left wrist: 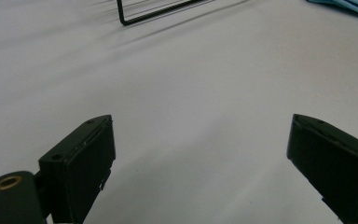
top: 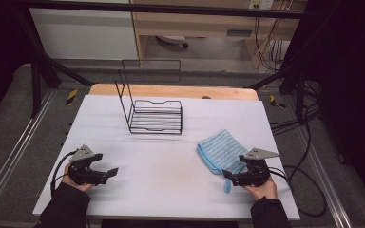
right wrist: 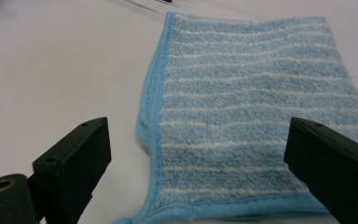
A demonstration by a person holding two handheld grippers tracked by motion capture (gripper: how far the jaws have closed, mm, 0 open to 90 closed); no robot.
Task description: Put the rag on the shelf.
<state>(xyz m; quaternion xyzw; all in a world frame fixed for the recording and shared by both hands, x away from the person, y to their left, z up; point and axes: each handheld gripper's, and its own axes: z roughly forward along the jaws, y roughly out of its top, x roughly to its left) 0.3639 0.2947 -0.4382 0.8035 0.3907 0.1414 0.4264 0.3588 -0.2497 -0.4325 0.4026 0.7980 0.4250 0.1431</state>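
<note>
The right gripper [top: 231, 176] sits low over the table with its jaws spread wide and nothing between them. In the right gripper view [right wrist: 198, 158] the near edge of a folded blue cloth with thin white stripes [right wrist: 256, 121] lies in the gap between the two black jaws; whether they touch it cannot be told. From the high view, the blue cloth [top: 221, 151] lies flat on the white table [top: 161, 175], just in front of this gripper, toward the table's right side.

The left gripper [top: 105, 174] is well apart from the cloth, near the table's left front corner. Its jaws are also spread wide and empty, seen in the left gripper view [left wrist: 200, 163] over bare tabletop, with a corner of the cloth [left wrist: 349, 5] far off at the upper right.

A black wire rack [top: 154, 114] stands beyond the cloth and to its left, near the table's far edge. A hand holds each gripper, and dark sleeves reach in from the near edge.
</note>
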